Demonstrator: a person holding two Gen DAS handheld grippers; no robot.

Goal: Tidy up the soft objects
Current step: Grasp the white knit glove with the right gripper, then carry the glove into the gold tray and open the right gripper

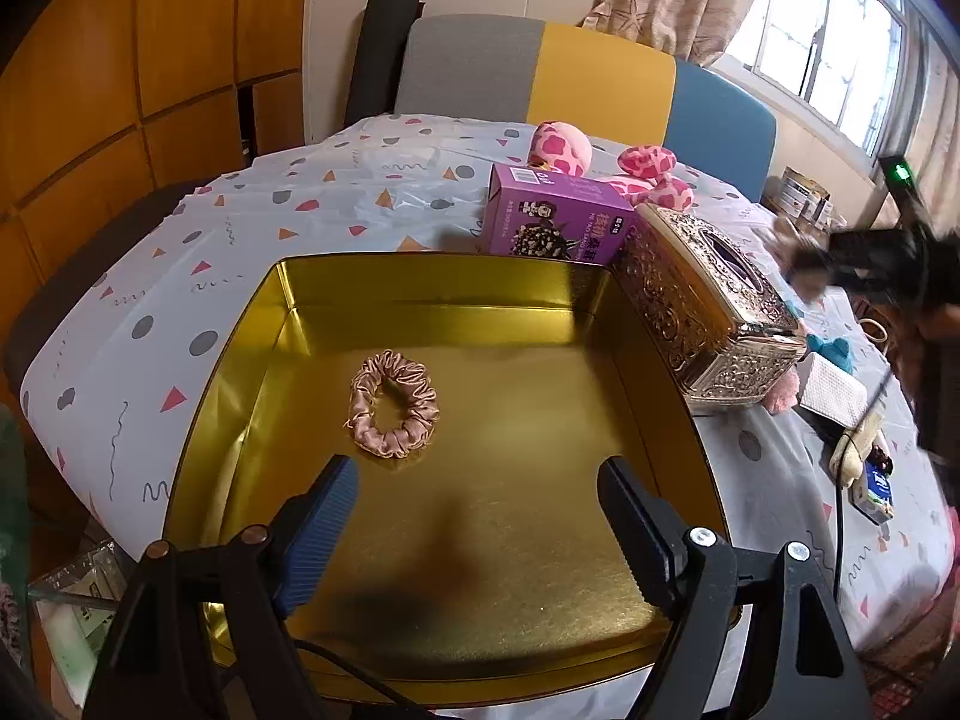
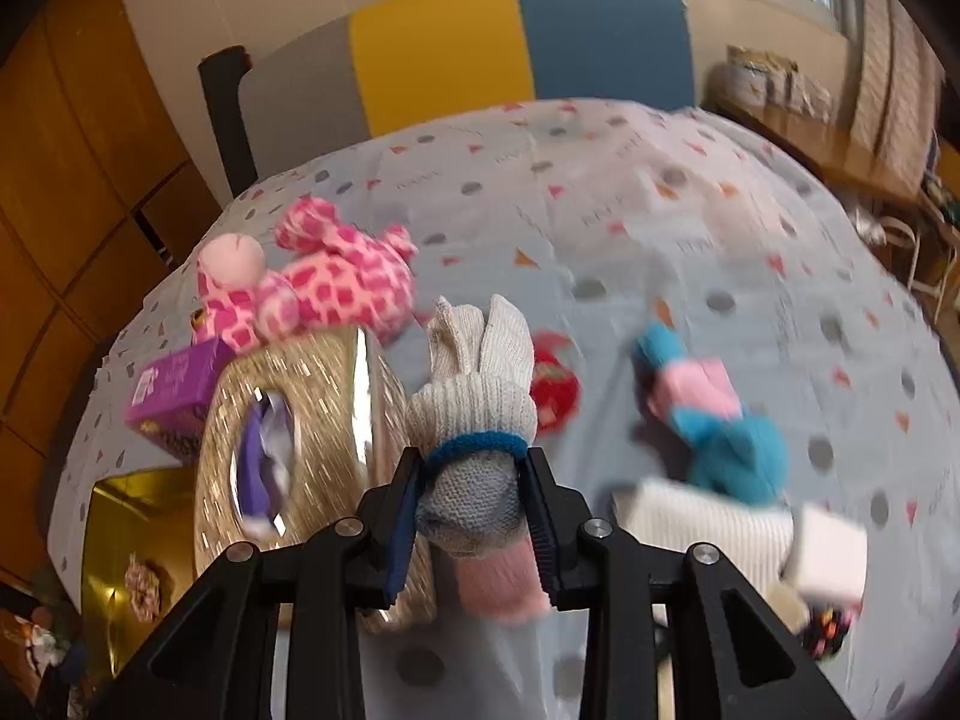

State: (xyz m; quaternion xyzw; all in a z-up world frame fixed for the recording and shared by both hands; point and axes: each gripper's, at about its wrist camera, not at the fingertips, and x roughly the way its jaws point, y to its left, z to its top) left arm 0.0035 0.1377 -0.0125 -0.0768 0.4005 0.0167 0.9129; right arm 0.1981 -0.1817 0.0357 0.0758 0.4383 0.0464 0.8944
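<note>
My right gripper (image 2: 474, 495) is clenching its jaws on a knitted white, grey and pink sock (image 2: 477, 414), carrying it above the table (image 2: 600, 210) just beside the ornate gold tissue box (image 2: 312, 408). My left gripper (image 1: 477, 516) is hanging with jaws spread and nothing between them over the gold tin (image 1: 420, 282), where a pink scrunchie (image 1: 393, 403) is lying on the bottom.

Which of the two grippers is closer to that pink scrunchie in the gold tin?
Left. The left gripper hangs open just over the pink scrunchie inside the gold tin; the right gripper is beyond the tin, holding a knit sock.
</note>
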